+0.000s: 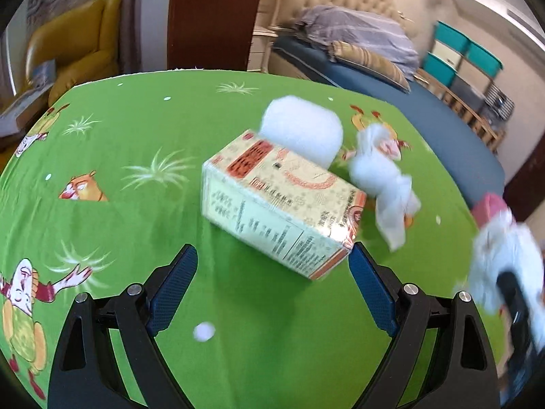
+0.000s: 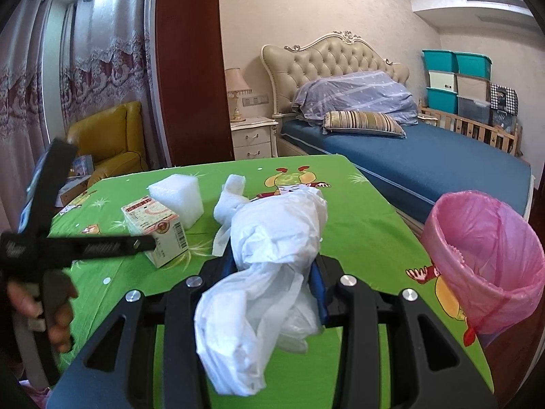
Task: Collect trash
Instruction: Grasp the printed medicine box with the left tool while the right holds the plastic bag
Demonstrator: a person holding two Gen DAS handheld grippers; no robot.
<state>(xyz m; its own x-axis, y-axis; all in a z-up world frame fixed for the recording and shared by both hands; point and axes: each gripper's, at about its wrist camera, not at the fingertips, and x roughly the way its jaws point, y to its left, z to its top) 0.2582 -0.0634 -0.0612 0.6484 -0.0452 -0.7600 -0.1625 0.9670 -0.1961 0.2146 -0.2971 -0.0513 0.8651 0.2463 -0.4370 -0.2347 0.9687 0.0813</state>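
Note:
A cream and red printed carton (image 1: pixel 282 201) lies on the green cartoon tablecloth (image 1: pixel 136 143), just ahead of my left gripper (image 1: pixel 272 259), whose blue-padded jaws stand wide open and bare. Behind the carton sit a white foam block (image 1: pixel 303 129) and a crumpled white tissue (image 1: pixel 385 184). My right gripper (image 2: pixel 276 266) is shut on a crumpled white plastic bag (image 2: pixel 272 259), held above the cloth. The pink-lined bin (image 2: pixel 487 259) stands to its right. The carton (image 2: pixel 153 228), foam block (image 2: pixel 178 194) and tissue (image 2: pixel 231 201) lie ahead and left of it.
A person's hand (image 2: pixel 51 310) holds the left gripper's dark frame at the left edge of the right wrist view. Beyond the table stand a blue bed (image 2: pixel 425 167), a yellow armchair (image 2: pixel 109 139) and a dark wooden panel (image 2: pixel 190 68).

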